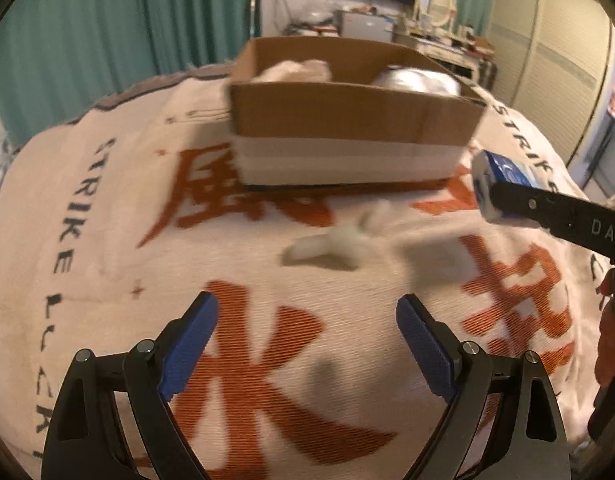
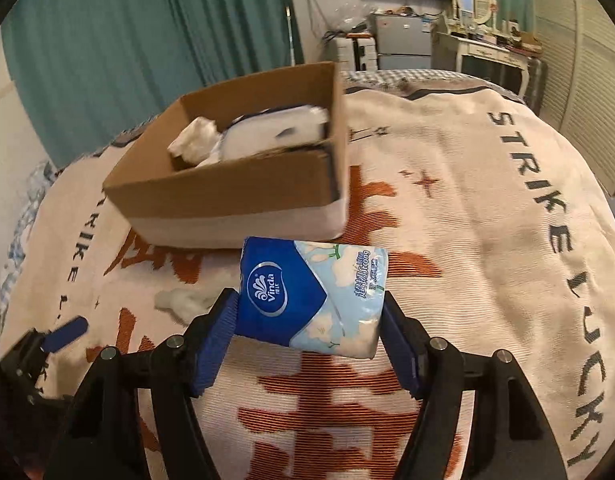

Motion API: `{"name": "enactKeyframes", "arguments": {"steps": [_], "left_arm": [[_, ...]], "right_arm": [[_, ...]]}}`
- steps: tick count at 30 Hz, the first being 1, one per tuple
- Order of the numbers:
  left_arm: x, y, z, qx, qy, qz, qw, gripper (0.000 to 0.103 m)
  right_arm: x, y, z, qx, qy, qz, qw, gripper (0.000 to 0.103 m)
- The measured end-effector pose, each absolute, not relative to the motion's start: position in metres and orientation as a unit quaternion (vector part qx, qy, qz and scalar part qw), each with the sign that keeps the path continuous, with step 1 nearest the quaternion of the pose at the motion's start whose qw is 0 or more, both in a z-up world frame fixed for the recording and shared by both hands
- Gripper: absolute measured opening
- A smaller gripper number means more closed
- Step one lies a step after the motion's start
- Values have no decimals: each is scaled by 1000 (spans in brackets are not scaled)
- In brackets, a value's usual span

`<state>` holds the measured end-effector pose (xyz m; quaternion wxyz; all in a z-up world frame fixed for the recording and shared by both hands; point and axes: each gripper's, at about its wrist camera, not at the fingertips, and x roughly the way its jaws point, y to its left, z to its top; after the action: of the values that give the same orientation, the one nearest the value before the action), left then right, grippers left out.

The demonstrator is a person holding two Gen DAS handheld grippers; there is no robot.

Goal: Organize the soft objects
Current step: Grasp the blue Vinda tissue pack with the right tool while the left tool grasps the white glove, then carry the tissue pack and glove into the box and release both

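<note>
My right gripper (image 2: 309, 312) is shut on a blue-and-white Vinda tissue pack (image 2: 311, 294), held above the blanket in front of the cardboard box (image 2: 235, 196). The pack also shows at the right of the left wrist view (image 1: 497, 184). The box (image 1: 347, 116) holds a white crumpled soft item (image 2: 195, 138) and a white-and-blue pack (image 2: 275, 130). A white cotton tuft (image 1: 335, 242) lies on the blanket between the box and my left gripper (image 1: 307, 312), which is open and empty. The tuft also shows in the right wrist view (image 2: 183, 300).
A cream blanket (image 2: 487, 220) with orange characters and "STRIKE LUCKY" lettering covers the bed. Teal curtains (image 1: 107, 32) hang behind. A dresser with mirror (image 2: 479, 12), a small fridge (image 2: 403, 36) and a wall TV stand at the back.
</note>
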<state>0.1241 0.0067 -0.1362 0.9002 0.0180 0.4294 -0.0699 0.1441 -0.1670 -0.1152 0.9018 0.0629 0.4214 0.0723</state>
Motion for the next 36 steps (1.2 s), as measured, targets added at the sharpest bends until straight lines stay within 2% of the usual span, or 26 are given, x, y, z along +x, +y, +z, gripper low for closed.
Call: {"name": "enactKeyframes", "arguments": {"steps": [8, 17, 19, 22, 23, 26, 36], "left_arm": [[165, -25, -150, 0, 439, -43, 897, 90], [205, -18, -182, -29, 460, -24, 887, 88], [203, -16, -181, -33, 450, -24, 892, 80], [199, -15, -179, -24, 443, -35, 896, 59], [197, -14, -178, -24, 442, -40, 896, 50], [189, -10, -176, -32, 440, -64, 895, 32], [134, -1, -141, -15, 413, -104, 905, 32]], "right_arm": [[154, -186, -129, 73, 425, 47, 901, 69], [171, -193, -146, 112, 429, 56, 895, 69], [172, -194, -144, 121, 425, 57, 896, 69], [172, -189, -139, 109, 422, 56, 898, 69], [171, -189, -139, 114, 422, 60, 897, 69], [170, -186, -142, 116, 429, 65, 894, 69], [137, -182, -125, 89, 424, 64, 899, 69]]}}
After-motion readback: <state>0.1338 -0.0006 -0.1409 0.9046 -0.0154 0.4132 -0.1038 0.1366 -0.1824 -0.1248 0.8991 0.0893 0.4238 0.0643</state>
